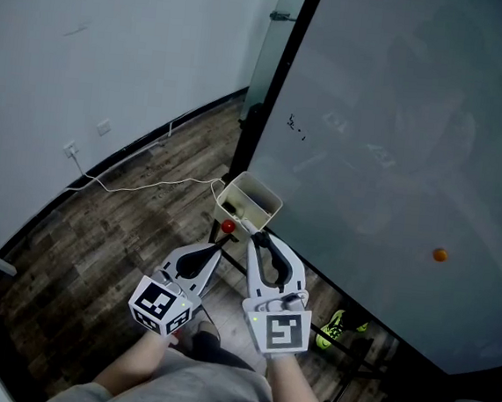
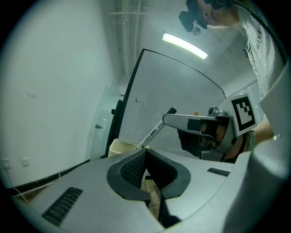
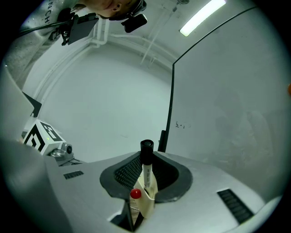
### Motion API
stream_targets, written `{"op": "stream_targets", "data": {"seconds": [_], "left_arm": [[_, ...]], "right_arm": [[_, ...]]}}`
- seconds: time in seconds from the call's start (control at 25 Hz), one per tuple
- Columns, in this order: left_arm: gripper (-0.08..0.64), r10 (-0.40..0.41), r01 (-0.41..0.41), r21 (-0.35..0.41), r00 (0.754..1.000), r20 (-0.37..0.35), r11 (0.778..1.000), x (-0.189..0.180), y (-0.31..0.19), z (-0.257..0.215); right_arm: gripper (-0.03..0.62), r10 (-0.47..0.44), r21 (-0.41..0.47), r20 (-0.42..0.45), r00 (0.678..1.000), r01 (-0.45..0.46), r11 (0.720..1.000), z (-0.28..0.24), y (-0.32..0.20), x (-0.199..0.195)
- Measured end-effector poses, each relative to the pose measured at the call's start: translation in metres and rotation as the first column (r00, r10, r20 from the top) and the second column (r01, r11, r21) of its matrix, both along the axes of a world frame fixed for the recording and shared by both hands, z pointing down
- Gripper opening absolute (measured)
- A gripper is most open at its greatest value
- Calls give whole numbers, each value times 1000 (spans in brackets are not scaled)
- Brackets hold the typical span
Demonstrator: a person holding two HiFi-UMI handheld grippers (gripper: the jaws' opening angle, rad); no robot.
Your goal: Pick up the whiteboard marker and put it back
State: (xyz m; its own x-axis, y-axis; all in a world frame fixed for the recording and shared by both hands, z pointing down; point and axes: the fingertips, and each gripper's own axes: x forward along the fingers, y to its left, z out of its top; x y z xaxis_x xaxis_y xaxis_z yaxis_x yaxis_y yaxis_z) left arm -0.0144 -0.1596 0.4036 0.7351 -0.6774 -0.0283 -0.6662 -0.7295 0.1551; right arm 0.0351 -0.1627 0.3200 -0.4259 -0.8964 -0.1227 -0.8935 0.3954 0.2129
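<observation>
Clamping the black-capped, white-barrelled whiteboard marker [image 3: 146,173] near its cap, the right gripper [image 3: 146,158] has its jaws grasping it, tilted, lower end at the mouth of the cream plastic holder box [image 1: 267,199] beside a red-capped marker [image 3: 135,194]. This placement suits returning it. The left gripper [image 2: 145,154] waits alongside, jaws clenched on nothing.

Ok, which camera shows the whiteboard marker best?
The right gripper view: the whiteboard marker stands close up between the right gripper's fingers, black cap up. The left gripper view shows it side on, slanting to the cream box. The head view barely shows it.
</observation>
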Motion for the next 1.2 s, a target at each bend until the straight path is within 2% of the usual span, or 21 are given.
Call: {"op": "stream_targets", "data": {"seconds": [1.2], "left_arm": [[15, 28, -27, 35, 999, -27, 999, 23, -19, -14]], "right_arm": [[77, 10, -24, 4, 1000, -9, 1000, 8, -11, 14]]}}
